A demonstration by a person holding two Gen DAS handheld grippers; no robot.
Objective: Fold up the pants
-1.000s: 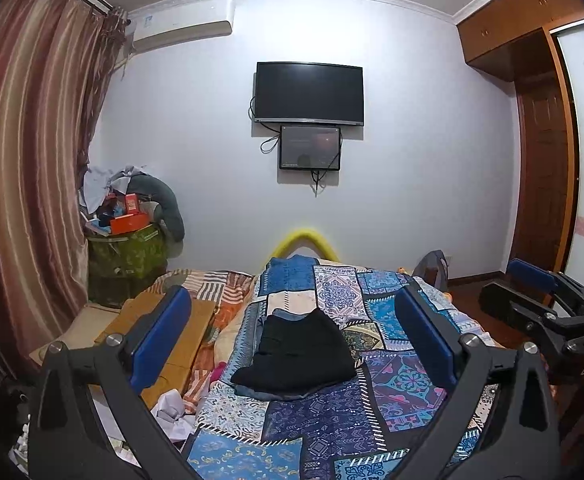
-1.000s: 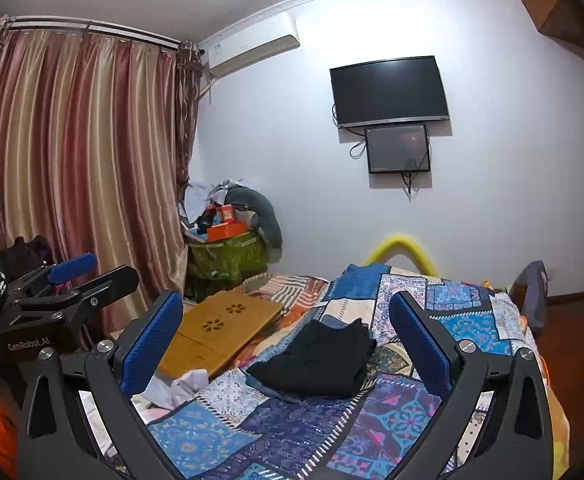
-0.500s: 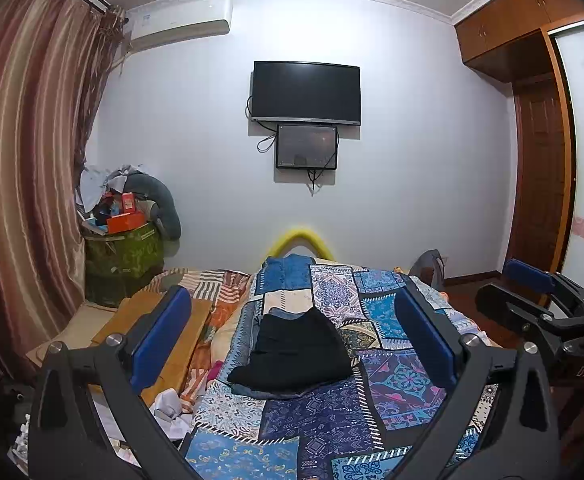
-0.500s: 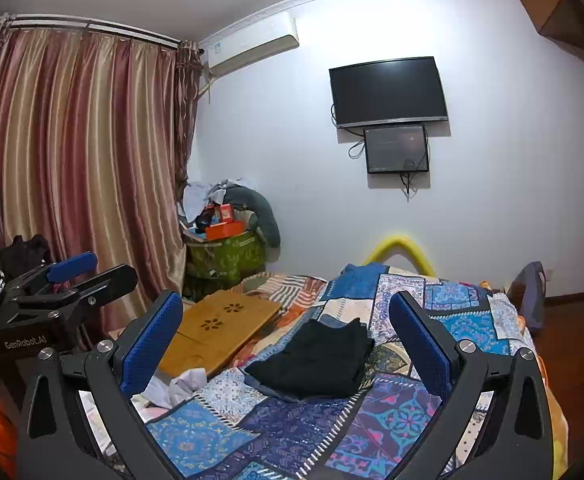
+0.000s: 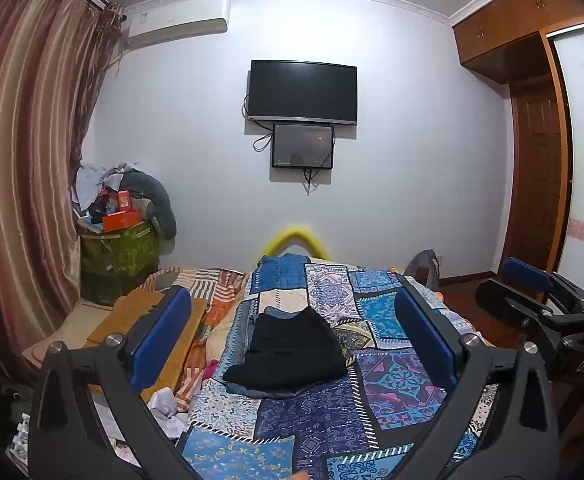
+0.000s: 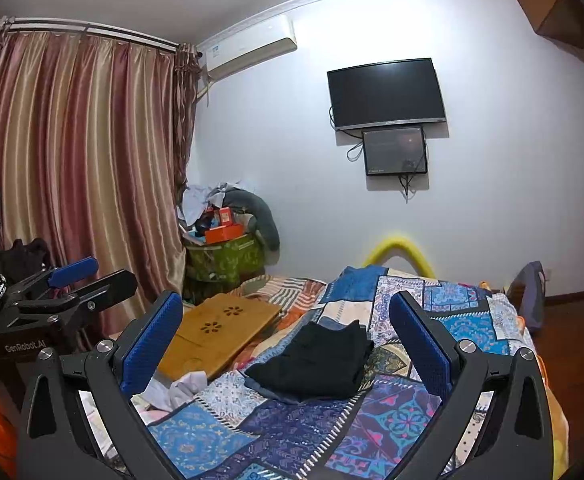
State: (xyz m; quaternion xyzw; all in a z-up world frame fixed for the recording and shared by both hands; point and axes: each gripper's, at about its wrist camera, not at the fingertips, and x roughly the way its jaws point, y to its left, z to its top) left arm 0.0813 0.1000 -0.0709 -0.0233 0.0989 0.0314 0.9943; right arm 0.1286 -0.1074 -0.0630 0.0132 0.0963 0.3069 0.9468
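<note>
Black pants (image 5: pixel 292 350) lie folded into a compact stack on the patchwork bed cover (image 5: pixel 388 396), on top of a folded blue garment; they also show in the right wrist view (image 6: pixel 316 364). My left gripper (image 5: pixel 292 332) is open and empty, held well back from and above the pants. My right gripper (image 6: pixel 287 336) is open and empty too, also held back from them. The right gripper shows at the right edge of the left wrist view (image 5: pixel 532 292), and the left gripper at the left edge of the right wrist view (image 6: pixel 75 284).
A wooden lap tray (image 6: pixel 219 332) lies on the bed left of the pants, with crumpled white cloth (image 6: pixel 183 388) in front of it. A green cluttered bin (image 5: pixel 119 248) stands by the curtain. A bag (image 6: pixel 532 296) and dark floor lie right of the bed.
Both views have drifted very slightly; the pants and both open grippers stay as they were.
</note>
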